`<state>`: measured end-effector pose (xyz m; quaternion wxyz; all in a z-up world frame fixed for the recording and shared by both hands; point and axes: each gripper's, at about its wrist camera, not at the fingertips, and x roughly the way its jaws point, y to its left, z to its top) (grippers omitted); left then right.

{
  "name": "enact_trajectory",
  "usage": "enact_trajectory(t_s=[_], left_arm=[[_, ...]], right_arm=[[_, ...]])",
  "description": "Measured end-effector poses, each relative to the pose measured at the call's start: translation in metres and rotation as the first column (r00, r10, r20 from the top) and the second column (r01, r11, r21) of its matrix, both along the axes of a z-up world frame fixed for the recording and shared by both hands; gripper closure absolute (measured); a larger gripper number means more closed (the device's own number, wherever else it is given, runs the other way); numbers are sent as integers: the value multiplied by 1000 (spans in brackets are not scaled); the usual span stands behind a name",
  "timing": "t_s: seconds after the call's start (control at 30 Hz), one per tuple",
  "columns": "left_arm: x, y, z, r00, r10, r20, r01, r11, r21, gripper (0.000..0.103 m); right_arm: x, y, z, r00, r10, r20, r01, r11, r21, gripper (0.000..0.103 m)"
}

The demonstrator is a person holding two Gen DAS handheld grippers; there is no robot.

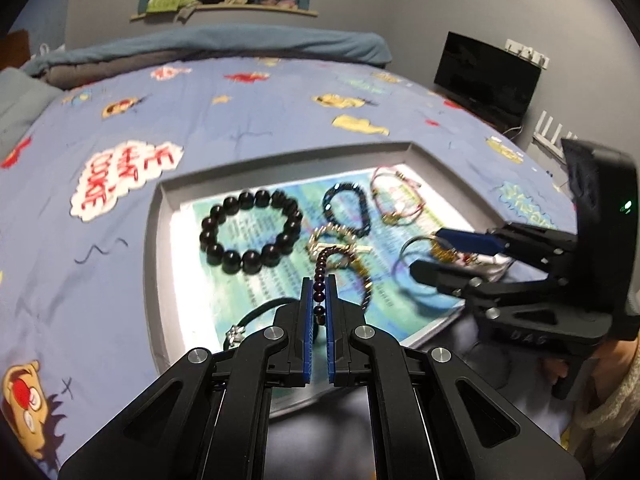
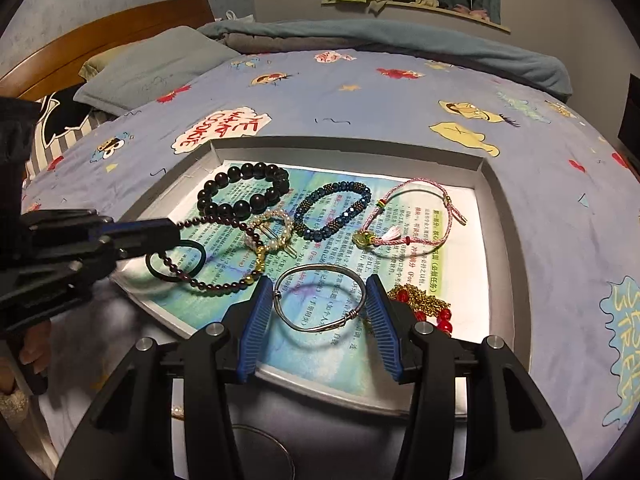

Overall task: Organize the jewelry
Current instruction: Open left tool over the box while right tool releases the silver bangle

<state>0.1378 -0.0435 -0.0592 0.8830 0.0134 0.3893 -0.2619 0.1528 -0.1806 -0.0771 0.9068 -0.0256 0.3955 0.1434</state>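
A shallow grey tray (image 1: pixel 280 160) (image 2: pixel 352 146) lined with a printed sheet lies on the bed. My left gripper (image 1: pixel 319 292) (image 2: pixel 176 232) is shut on a dark garnet bead strand (image 1: pixel 320 268) (image 2: pixel 224 284), which trails over the sheet. My right gripper (image 2: pixel 320 312) (image 1: pixel 436 254) holds a silver bangle (image 2: pixel 320 300) (image 1: pixel 416 246) across its width, both pads touching it, its shadow on the paper below. Also in the tray are a black bead bracelet (image 2: pixel 244 196) (image 1: pixel 250 232), a blue bead bracelet (image 2: pixel 332 210), a pink cord bracelet (image 2: pixel 412 216), a pearl bracelet (image 2: pixel 272 232) and a black hair tie (image 2: pixel 176 260).
A red and gold chain (image 2: pixel 424 304) lies by my right finger. The tray sits on a blue cartoon bedsheet (image 2: pixel 360 92), with a pillow (image 2: pixel 152 68), wooden headboard (image 2: pixel 120 24) and folded blanket (image 2: pixel 400 40) behind. A dark screen (image 1: pixel 488 76) stands beyond the bed. A hand (image 2: pixel 32 348) grips the left handle.
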Motion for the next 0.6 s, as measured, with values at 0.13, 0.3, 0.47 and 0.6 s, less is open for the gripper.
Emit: enact_trajectory(t_s=[0.13, 0.3, 0.47, 0.6], left_arm=[[2, -4, -7, 1000, -14, -15, 14, 1000, 9, 97], [1, -9, -10, 999, -33, -18, 33, 999, 16, 97], [1, -10, -15, 999, -40, -36, 41, 999, 17, 97], [1, -6, -15, 998, -44, -54, 44, 999, -7, 97]], right_arm=[[6, 1, -2, 999, -7, -31, 7, 1000, -4, 55], [10, 0, -4, 998, -13, -60, 13, 1000, 2, 55], [10, -2, -4, 997, -16, -71, 17, 1000, 10, 54], [9, -2, -3, 997, -21, -70, 21, 1000, 9, 52]])
